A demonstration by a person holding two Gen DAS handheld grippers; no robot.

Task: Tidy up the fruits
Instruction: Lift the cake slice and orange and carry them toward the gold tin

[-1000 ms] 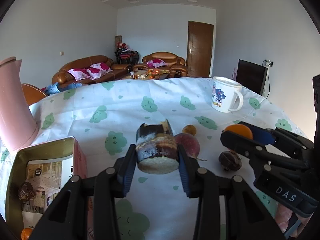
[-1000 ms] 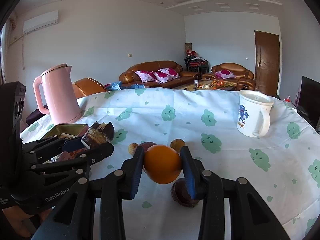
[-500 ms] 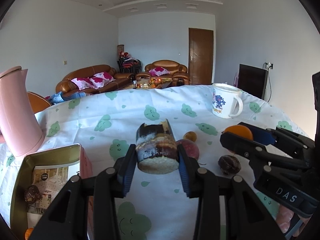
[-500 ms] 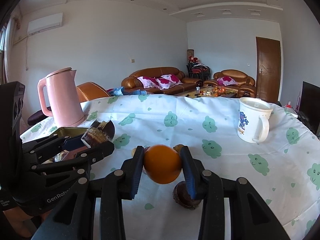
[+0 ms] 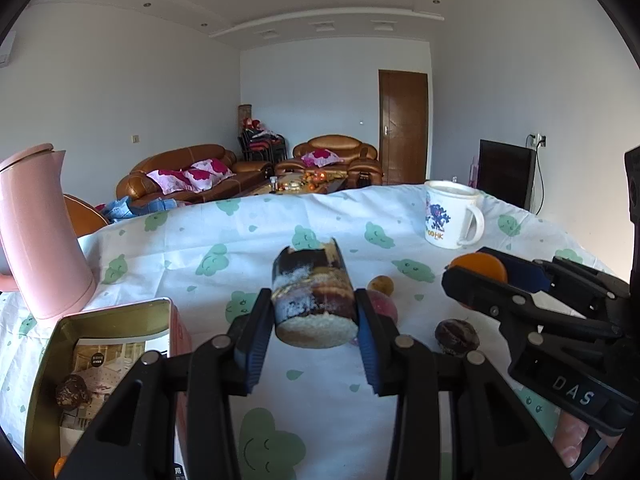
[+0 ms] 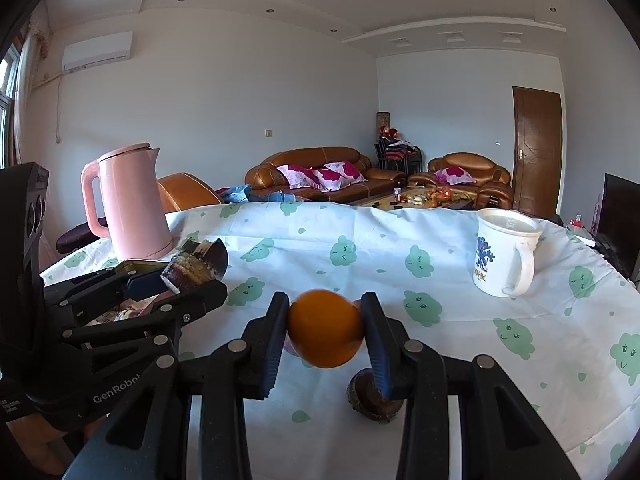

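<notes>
while both grippers hang above the round table in its white cloth printed with green clouds, the relation that matters is how each held piece lies from the open gold-lined tin box at the table's near left edge. it sits just left of and below the left gripper, so that hand is clearly the nearer one. the right gripper is farther off, on the other side of the left one. the left gripper's blue pads pinch a stubby dark-skinned cylinder of cut fruit with a pale end by its sides, long axis running away along the fingers. the right gripper's pads squeeze a round orange fruit. smaller fruits remain on the cloth: a reddish one, a wrinkled dark one and a small yellow one.
</notes>
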